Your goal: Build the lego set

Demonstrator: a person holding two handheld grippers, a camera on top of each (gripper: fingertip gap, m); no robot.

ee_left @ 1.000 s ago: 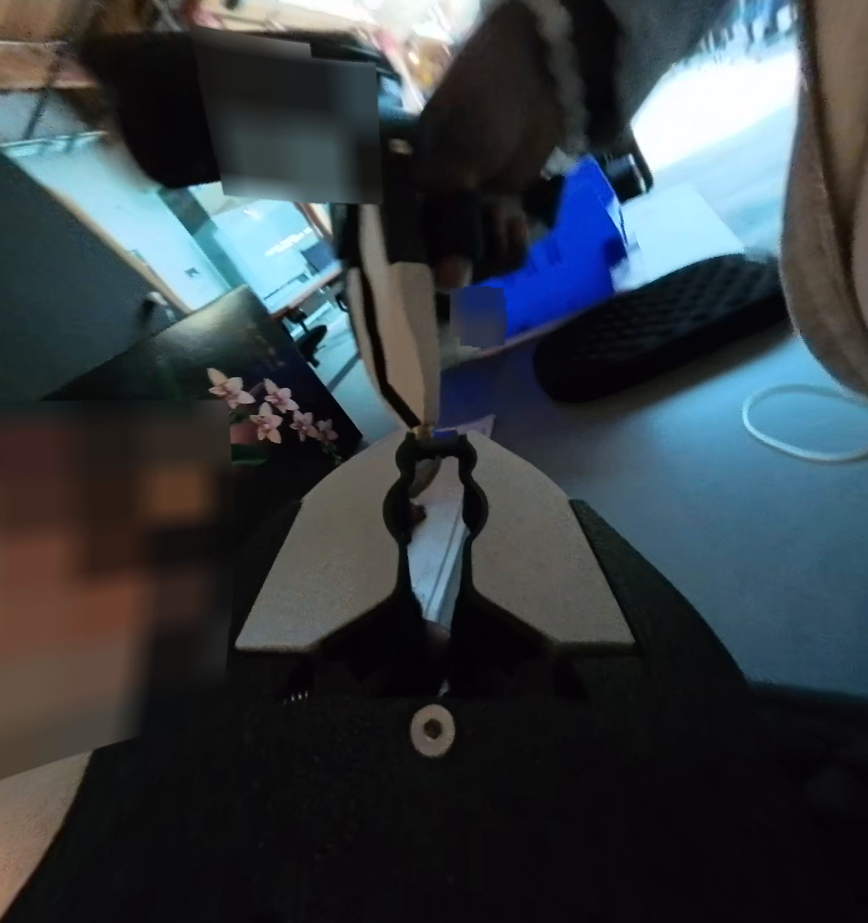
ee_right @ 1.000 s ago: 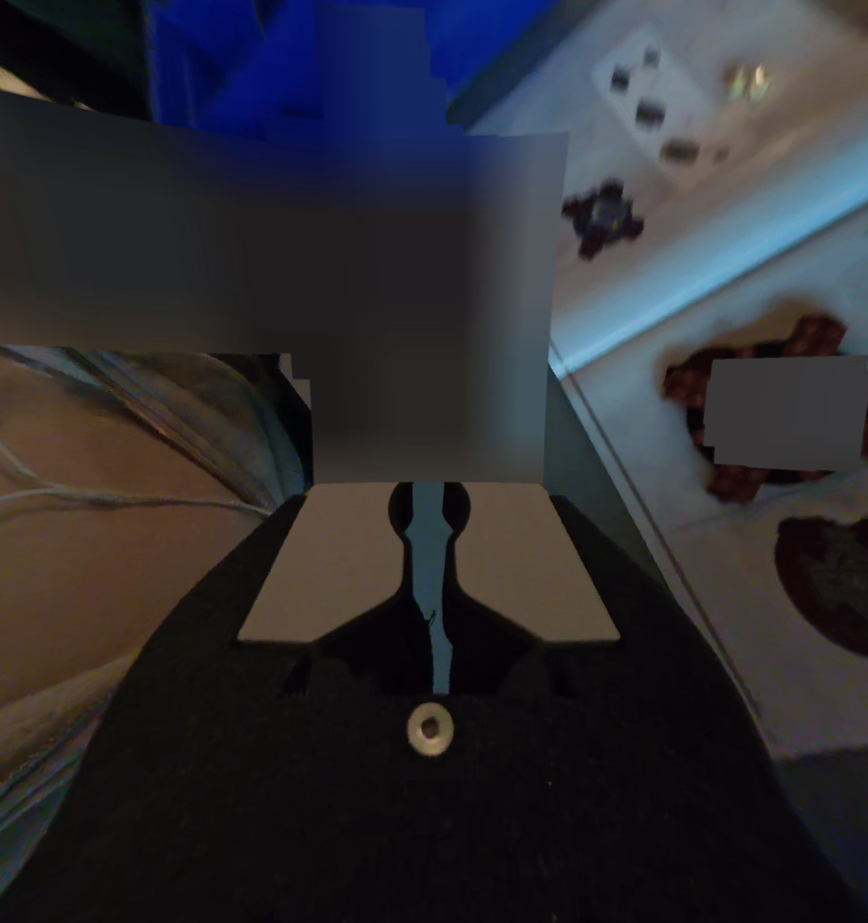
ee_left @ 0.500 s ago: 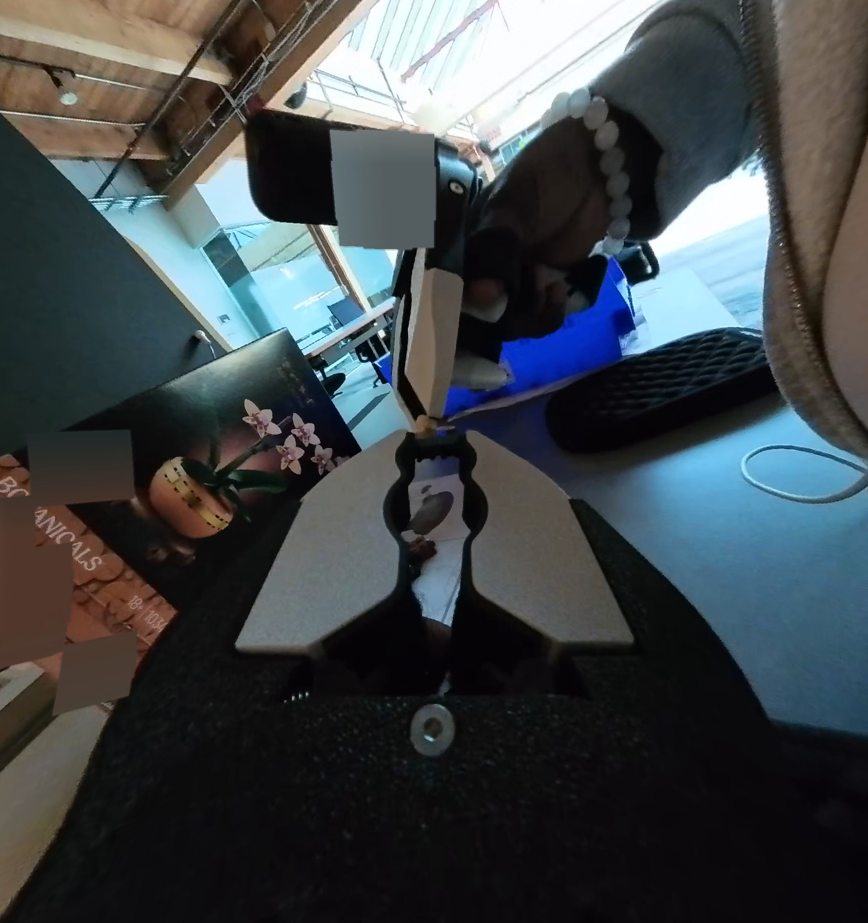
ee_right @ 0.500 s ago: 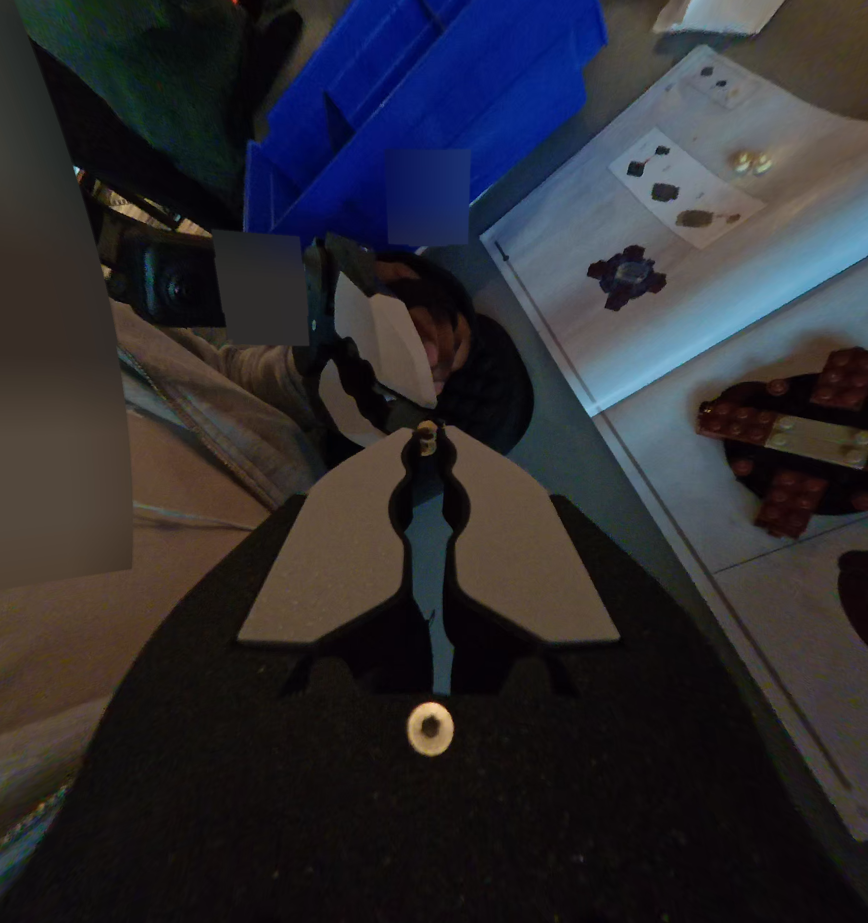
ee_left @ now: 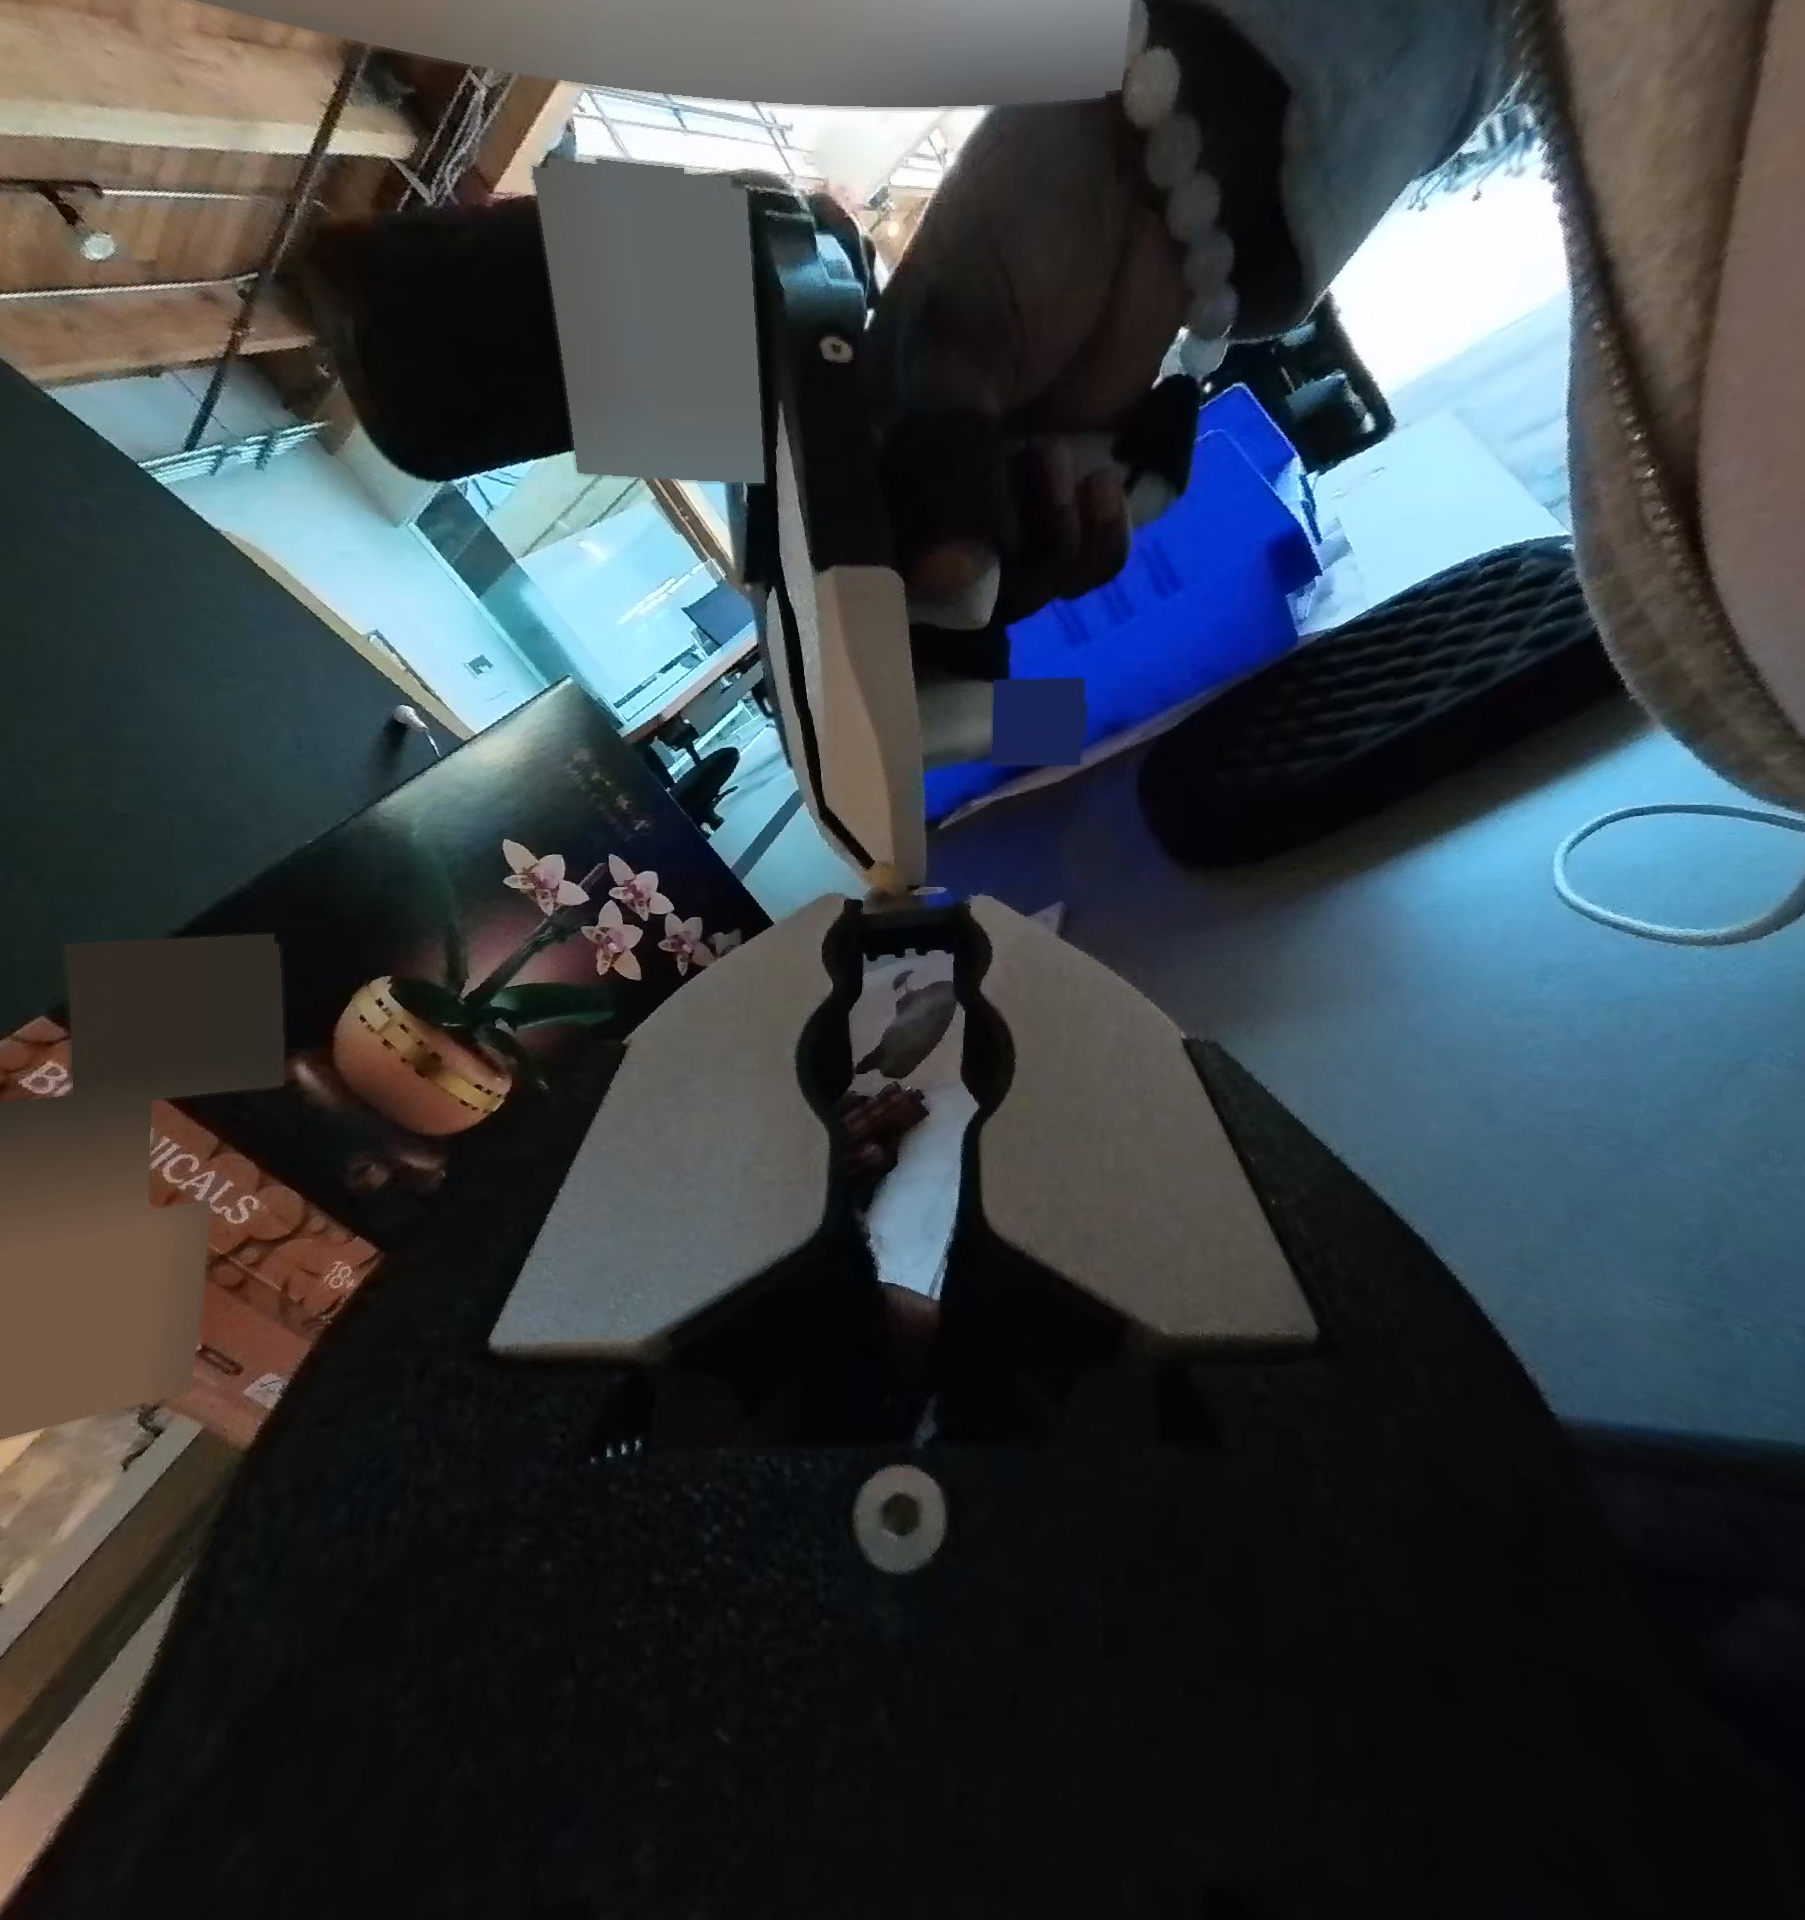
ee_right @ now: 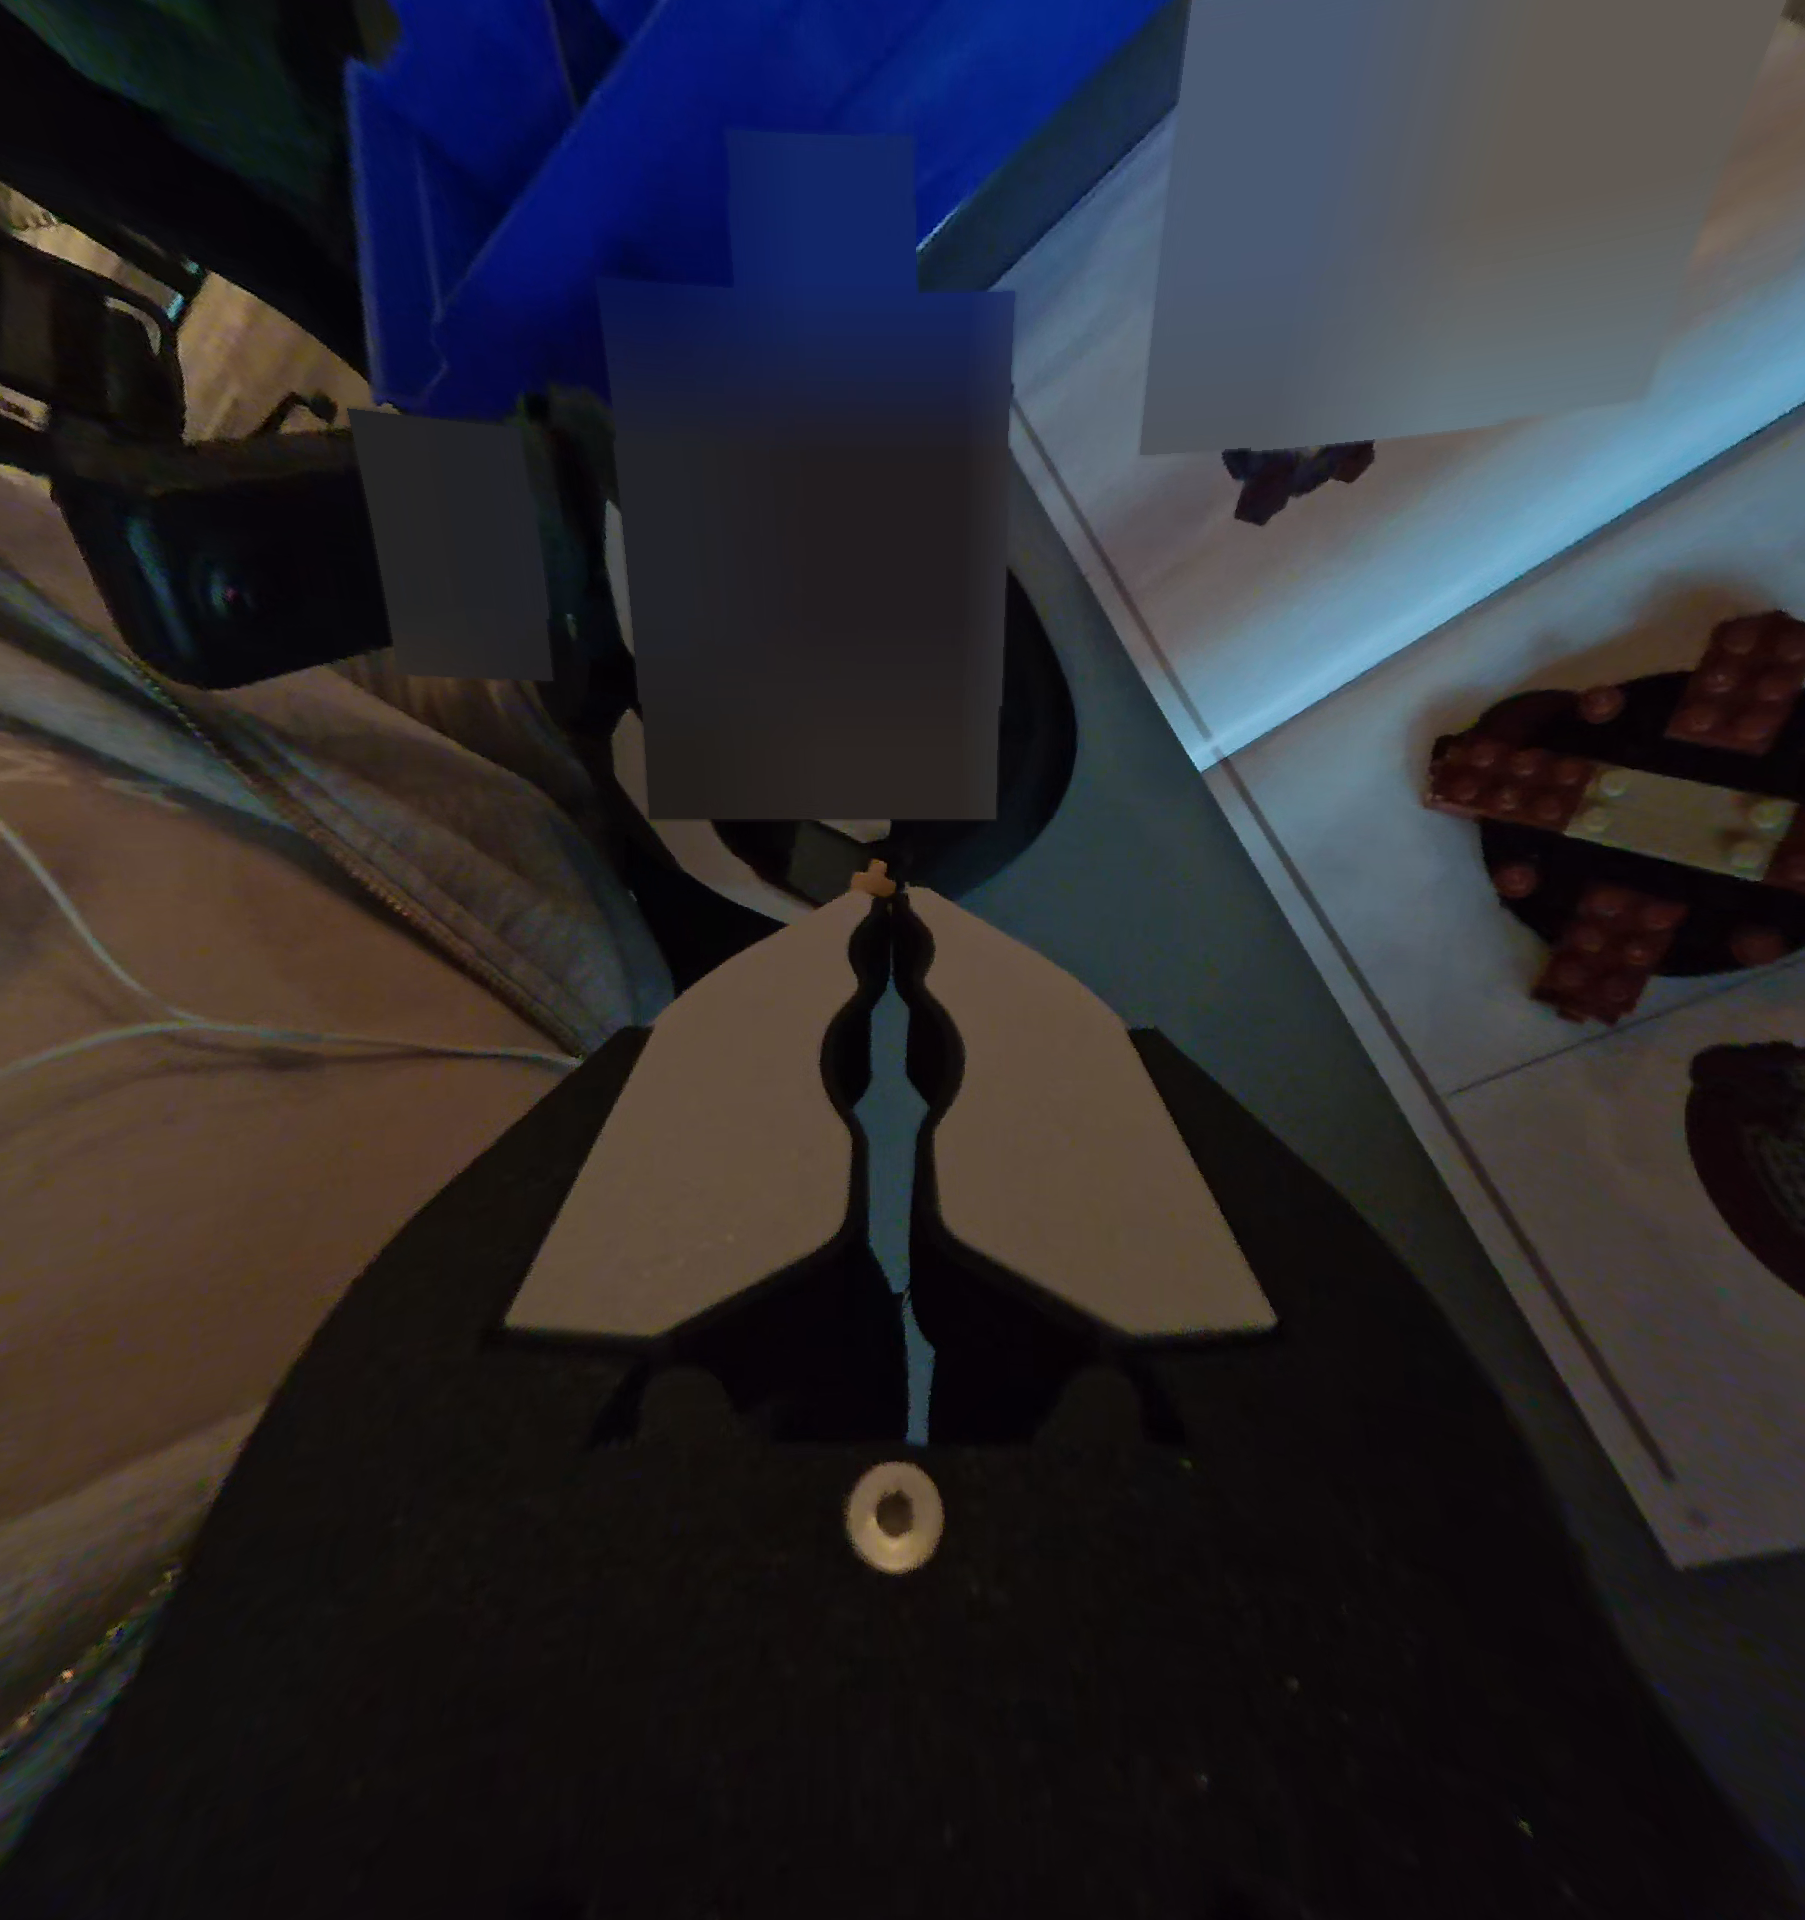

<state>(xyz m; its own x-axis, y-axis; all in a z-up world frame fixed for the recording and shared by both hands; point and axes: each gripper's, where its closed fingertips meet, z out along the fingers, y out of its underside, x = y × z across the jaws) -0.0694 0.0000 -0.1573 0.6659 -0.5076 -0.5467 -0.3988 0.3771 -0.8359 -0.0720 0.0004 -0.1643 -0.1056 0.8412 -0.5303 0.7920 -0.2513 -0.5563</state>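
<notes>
In the left wrist view my left gripper (ee_left: 903, 928) is shut on a small black piece (ee_left: 903, 932), which spans its two fingertips. My right gripper (ee_left: 882, 873) comes down from above, tip to tip with the left. A tiny tan piece (ee_left: 882, 880) sits at its tips, on top of the black piece. In the right wrist view my right gripper (ee_right: 885, 902) has its fingertips together, and the tan piece (ee_right: 870, 881) shows just past them, slightly left. A blurred patch hides most of the left gripper there. A brown and tan brick cross (ee_right: 1656, 821) on a black round base lies on the booklet.
Blue bins (ee_left: 1168, 644) stand behind the grippers and also show in the right wrist view (ee_right: 669, 156). A dark box with an orchid picture (ee_left: 462, 987) is at the left. A black padded mat (ee_left: 1376, 727) and a white cable (ee_left: 1687, 873) lie on the grey table. The open instruction booklet (ee_right: 1345, 623) is at the right. Only a small space, under 4 cm, lies between the two pairs of fingers.
The right fingers, slightly apart with the tan piece between their tips, have closed together, and the piece now shows just past the tips. The left gripper still holds the black piece.
</notes>
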